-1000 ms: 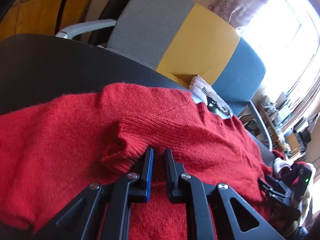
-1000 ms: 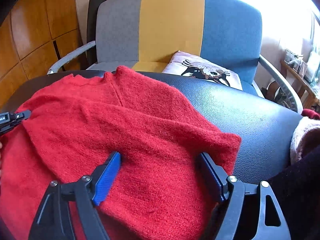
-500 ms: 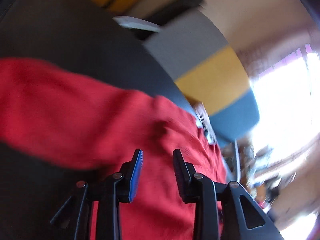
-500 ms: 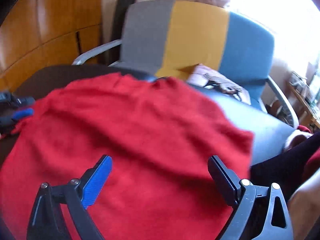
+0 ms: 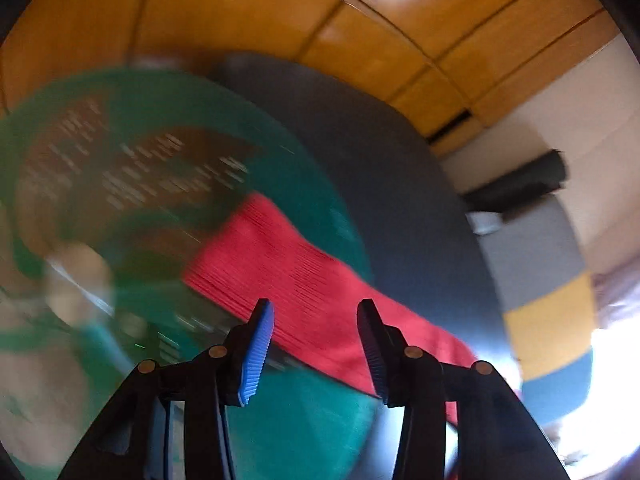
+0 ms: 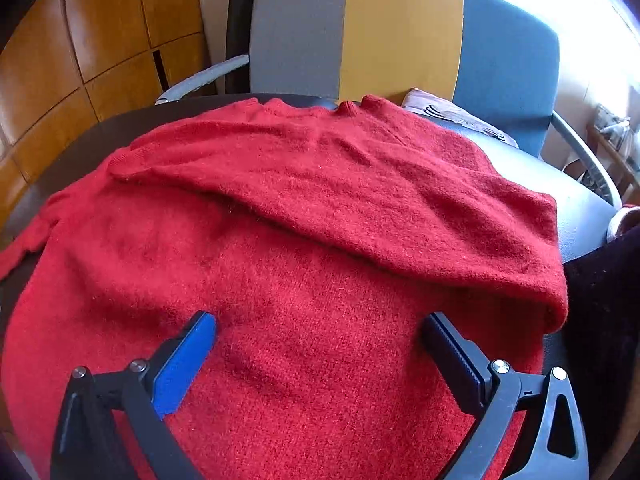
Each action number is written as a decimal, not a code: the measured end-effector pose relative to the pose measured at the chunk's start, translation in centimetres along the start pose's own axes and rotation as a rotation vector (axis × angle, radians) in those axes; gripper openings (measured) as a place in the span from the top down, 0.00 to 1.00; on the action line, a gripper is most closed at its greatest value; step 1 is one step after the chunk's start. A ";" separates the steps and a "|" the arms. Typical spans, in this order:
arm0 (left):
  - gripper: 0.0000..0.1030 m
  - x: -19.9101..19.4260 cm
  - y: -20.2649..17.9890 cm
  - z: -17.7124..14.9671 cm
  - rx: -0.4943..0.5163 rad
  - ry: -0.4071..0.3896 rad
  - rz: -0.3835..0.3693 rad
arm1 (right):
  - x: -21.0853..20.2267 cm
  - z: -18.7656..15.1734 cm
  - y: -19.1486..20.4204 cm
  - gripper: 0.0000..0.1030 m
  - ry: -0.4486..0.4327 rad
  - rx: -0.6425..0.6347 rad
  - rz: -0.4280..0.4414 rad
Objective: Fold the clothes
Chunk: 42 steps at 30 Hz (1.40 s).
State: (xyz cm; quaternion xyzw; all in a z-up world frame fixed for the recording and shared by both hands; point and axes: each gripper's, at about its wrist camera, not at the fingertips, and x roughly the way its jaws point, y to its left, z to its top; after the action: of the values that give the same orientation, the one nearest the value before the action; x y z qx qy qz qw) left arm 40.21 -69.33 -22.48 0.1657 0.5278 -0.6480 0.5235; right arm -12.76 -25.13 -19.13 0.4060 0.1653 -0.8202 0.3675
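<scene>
progress: red sweater [image 6: 304, 216] spread on black table [image 6: 576, 204], right sleeve laid across chest, left sleeve [image 5: 304, 276] trails off left edge; body folds left | L gripper [image 5: 316, 344] released, empty | R gripper [image 6: 320, 344] released over hem | L view only: sleeve on green cloth [image 5: 152, 160], blurred

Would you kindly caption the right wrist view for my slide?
Open right hand-held gripper above a red sweater on a dark table, tricolour chair behind.

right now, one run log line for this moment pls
task: fold clothes | red sweater: one sleeve folded across body, on black table | left gripper: open over other sleeve | right gripper: open, empty
</scene>
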 end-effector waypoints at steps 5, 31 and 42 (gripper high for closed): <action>0.57 1.7 0.5 1.3 0.096 -0.007 0.181 | -0.3 -0.4 0.4 0.00 -0.002 0.006 0.002; 0.89 -0.8 -18.2 -3.1 0.293 -0.006 -0.348 | -0.4 -0.5 0.1 0.00 -0.012 0.017 0.017; 0.89 2.4 -38.3 -21.6 0.690 0.286 -0.613 | -0.6 -0.5 -0.4 0.00 -0.020 0.034 0.041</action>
State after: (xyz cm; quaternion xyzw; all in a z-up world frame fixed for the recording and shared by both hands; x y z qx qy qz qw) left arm -0.72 -56.04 -13.18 0.2538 0.3730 -0.8806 0.1449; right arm -12.49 -24.29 -18.96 0.4072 0.1391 -0.8193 0.3789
